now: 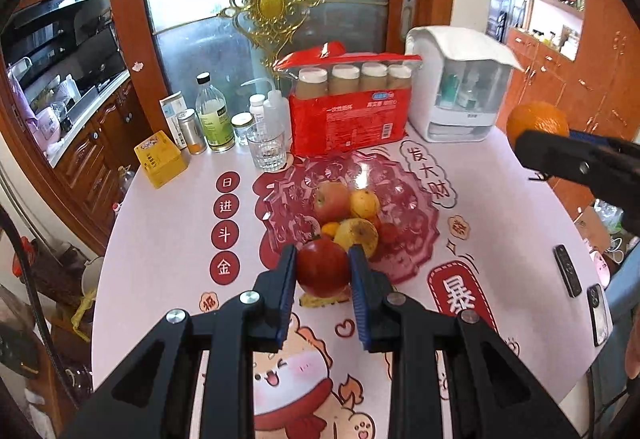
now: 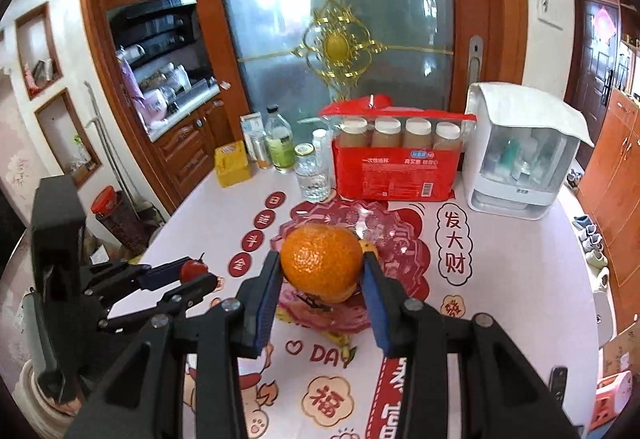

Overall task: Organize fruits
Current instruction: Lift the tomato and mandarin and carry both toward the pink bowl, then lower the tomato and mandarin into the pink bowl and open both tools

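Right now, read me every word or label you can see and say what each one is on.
"日进斗金": four red circles on the printed white tablecloth.
"发大财": tablecloth bubble.
"福": tablecloth cloud.
"DAY": tablecloth, beside the pink glass fruit plate.
Red paper-cup pack, green-labelled glass bottle, yellow tin: print too small.

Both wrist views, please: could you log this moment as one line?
left gripper: shut on tomato | right gripper: shut on orange | both above fruit plate | plate: fruit inside

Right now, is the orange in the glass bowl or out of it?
Out. The orange is clamped between the right tongs, above the glass bowl.
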